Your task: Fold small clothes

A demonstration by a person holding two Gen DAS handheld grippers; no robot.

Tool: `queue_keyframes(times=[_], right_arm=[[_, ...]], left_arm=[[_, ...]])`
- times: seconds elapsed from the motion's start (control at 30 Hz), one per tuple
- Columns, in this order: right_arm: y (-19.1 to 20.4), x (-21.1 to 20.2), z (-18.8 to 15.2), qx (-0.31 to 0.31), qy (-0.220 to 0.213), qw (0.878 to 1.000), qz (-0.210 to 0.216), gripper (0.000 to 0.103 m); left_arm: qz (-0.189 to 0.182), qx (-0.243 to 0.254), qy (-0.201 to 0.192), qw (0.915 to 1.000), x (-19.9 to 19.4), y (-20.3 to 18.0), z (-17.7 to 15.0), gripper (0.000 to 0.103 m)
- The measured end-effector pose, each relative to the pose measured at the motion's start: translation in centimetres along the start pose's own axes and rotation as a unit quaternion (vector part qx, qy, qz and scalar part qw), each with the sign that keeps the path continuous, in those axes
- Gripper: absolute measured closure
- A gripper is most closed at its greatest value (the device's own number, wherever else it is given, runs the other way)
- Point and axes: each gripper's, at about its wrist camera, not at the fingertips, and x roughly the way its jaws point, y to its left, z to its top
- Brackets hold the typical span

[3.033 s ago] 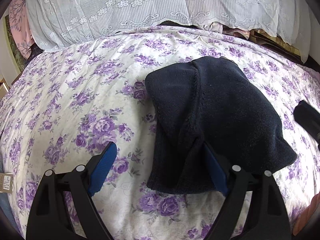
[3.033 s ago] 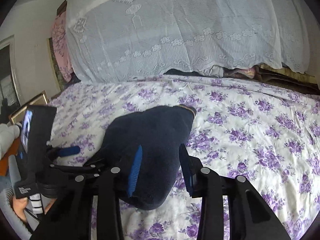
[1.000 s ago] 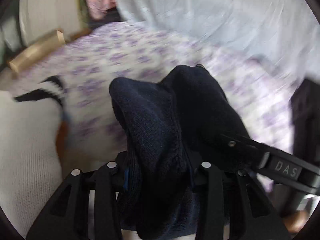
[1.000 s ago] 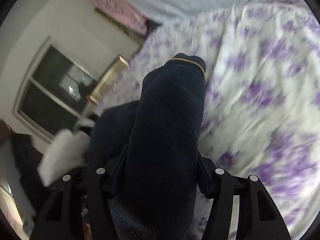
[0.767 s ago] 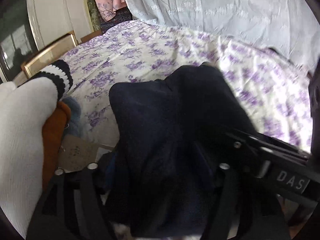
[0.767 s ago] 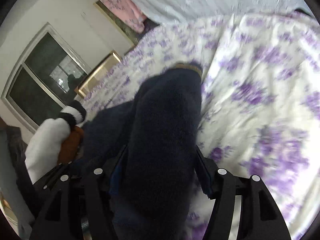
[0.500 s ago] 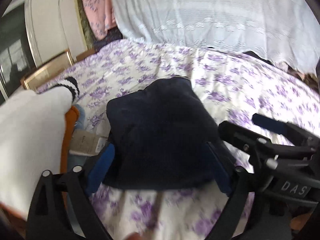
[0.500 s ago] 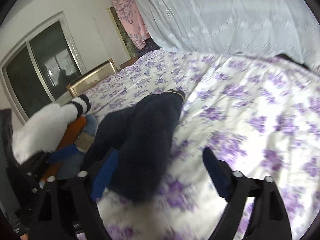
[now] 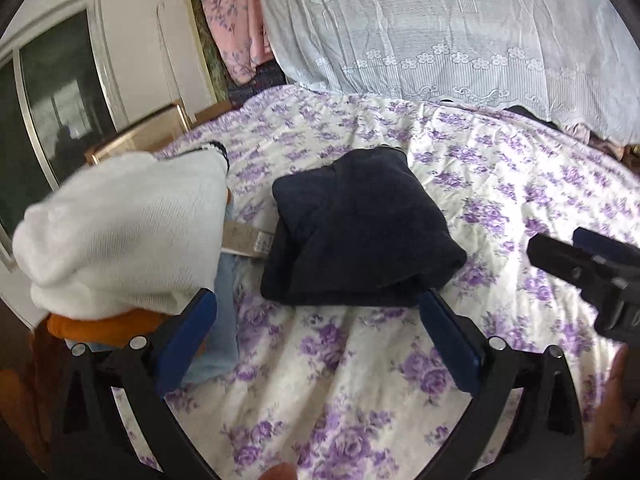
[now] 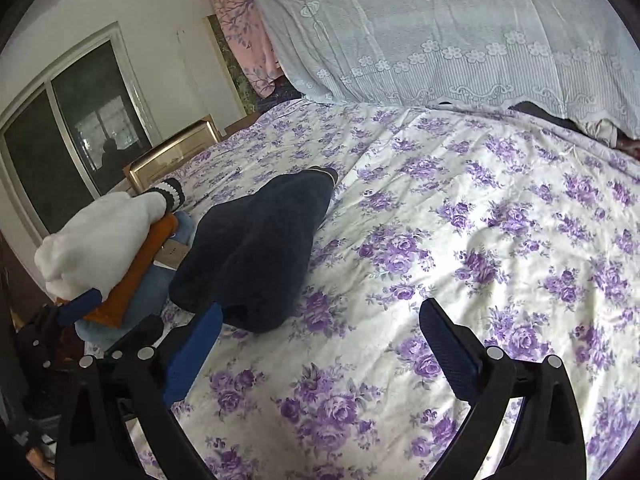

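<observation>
The folded navy garment (image 9: pixel 360 232) is lying flat on the bed (image 9: pixel 360 400), set down just beside the pile (image 9: pixel 120 240) so that finished pieces are gathering in one place. Both tools have just been opening. The left hand-held gripper (image 9: pixel 320 344) is standing wide with nothing between its pads, its blue tips just short of the navy garment's near edge. The right hand-held gripper (image 10: pixel 320 344) is also gaping empty, its left pad close to the garment's near corner, its right pad over bare sheet. That reads as a release, the fold judged done.

On the navy garment's left, the pile is stacking a white knit (image 10: pixel 100 240) over an orange piece (image 10: pixel 140 272) and a light blue one (image 10: pixel 132 300). A paper tag (image 9: pixel 244 240) is poking out between pile and garment, touching both. Beyond the garment, a lace cover (image 9: pixel 440 32) is draping the far end. Nothing is blocking the open sheet on its right.
</observation>
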Motion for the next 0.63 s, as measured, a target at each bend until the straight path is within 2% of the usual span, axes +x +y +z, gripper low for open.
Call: queue_keyframes(times=[0.13,0.63], right_arm=[[1.1,0.2,-0.3,-0.022,0.005,1.000,-0.005,0.004],[2.2,-0.1,-0.5,-0.036,0.006,0.999,-0.002,0.004]], left_arm=[[0.016,-0.010,-0.006,0.9998,-0.4,0.3,0.3,0.004],[-0.005,-0.041,0.005,0.9991,-0.1,0.8,0.6,0.004]])
